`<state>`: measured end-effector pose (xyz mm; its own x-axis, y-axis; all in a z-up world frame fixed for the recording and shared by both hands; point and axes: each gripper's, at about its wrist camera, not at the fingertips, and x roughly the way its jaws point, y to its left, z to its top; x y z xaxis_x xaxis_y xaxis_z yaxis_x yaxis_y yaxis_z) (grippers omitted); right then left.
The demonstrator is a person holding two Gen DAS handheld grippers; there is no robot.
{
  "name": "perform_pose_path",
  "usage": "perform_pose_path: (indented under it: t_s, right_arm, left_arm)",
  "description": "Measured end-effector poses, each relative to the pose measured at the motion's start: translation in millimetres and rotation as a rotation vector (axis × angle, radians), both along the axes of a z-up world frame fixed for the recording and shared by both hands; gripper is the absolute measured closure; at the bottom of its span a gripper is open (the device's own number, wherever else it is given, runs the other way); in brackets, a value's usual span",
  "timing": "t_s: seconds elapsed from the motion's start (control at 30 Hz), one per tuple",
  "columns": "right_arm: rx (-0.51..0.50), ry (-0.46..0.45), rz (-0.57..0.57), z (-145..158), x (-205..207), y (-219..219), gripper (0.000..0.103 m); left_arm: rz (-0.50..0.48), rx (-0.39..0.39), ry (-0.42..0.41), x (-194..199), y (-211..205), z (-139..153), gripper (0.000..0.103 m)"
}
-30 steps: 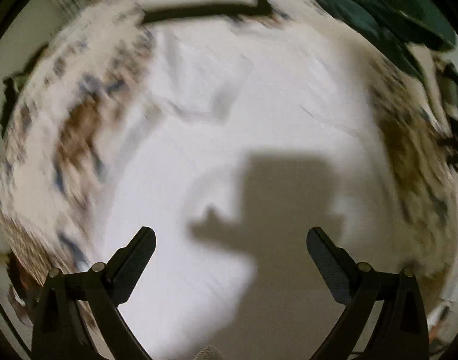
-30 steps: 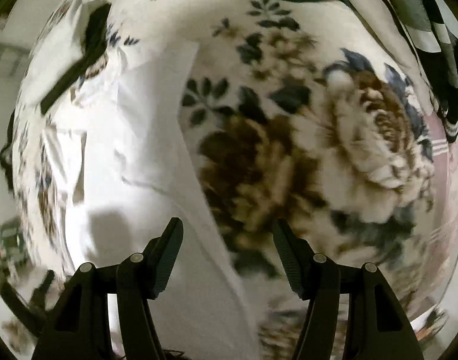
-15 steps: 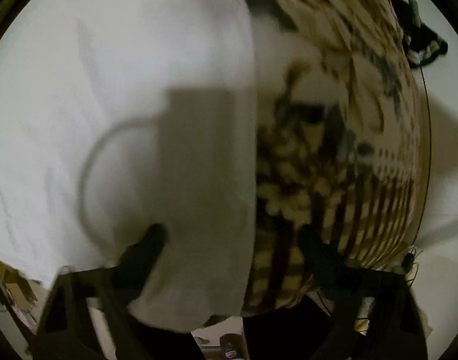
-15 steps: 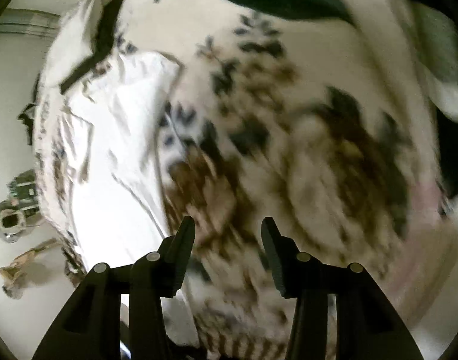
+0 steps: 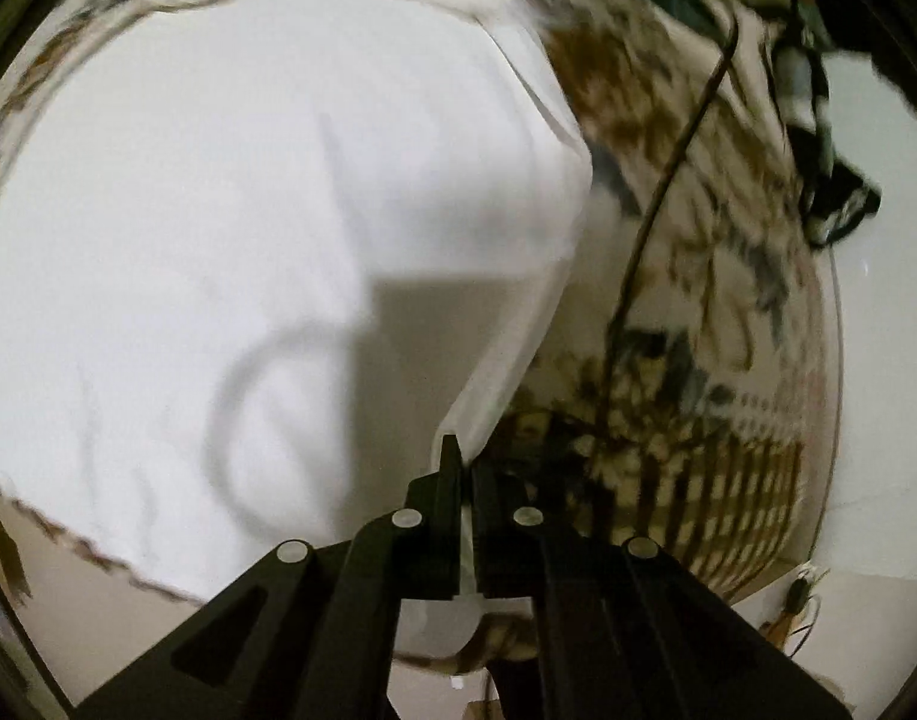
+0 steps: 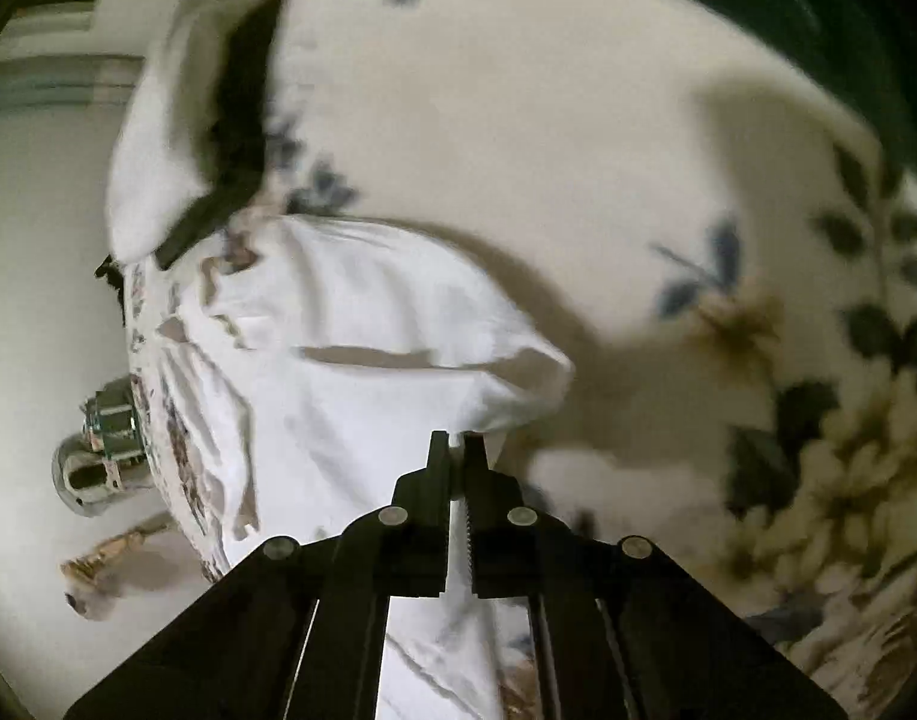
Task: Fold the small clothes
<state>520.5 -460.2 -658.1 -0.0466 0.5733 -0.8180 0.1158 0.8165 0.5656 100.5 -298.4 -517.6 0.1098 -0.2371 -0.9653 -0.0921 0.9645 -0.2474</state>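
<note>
The left hand-held gripper (image 5: pixel 463 461) points forward and slightly down over the bed, its two black fingers pressed together on a fold of the white garment (image 5: pixel 230 228). The cloth rises from the pinch as a taut band toward 1 o'clock, then spreads wide across the left wrist view from 9 to 12 o'clock. The floral bedspread (image 5: pixel 698 312) fills the side from 1 to 4 o'clock — blurred — with a thin dark cord (image 5: pixel 668 180) running down across it.

The right hand-held gripper (image 6: pixel 456 450) is likewise clamped on the white garment (image 6: pixel 362 372), gripping its edge near the rounded corner of a fold. From there the cloth lies rumpled toward 10 o'clock, resting on the floral bedspread (image 6: pixel 518 138). At 9 o'clock, beyond the bed's edge, a shiny metal object (image 6: pixel 98 450) sits on the floor — what it is cannot be told.
</note>
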Motion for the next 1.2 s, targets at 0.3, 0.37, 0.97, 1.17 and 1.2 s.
perform_pose_path:
  t_s: [0.3,0.37,0.97,1.17,1.2]
  right_arm:
    - [-0.044,-0.114,0.071,105.6,17.0,68.2,0.101]
    - [-0.065,-0.132,0.105,123.5,23.5,104.9,0.101]
    - [-0.379,-0.169,0.308,71.4,50.0,448.6,0.101]
    - [-0.415,-0.098,0.327,33.1,50.0,473.3,0.101]
    - [-0.383,-0.056,0.307,28.2,50.2,470.6,0.098]
  left_arm:
    - [0.279,-0.024,-0.093,-9.1,130.8,76.1,0.102]
    - [0.352,-0.031,-0.102,-11.7,169.9,79.1,0.103]
    - [0.658,-0.121,-0.01,-22.1,392.0,-5.5,0.102]
    - [0.617,-0.156,0.121,-26.2,407.0,-48.0,0.098]
    - [0.626,-0.189,0.133,-30.9,412.0,-51.3,0.096]
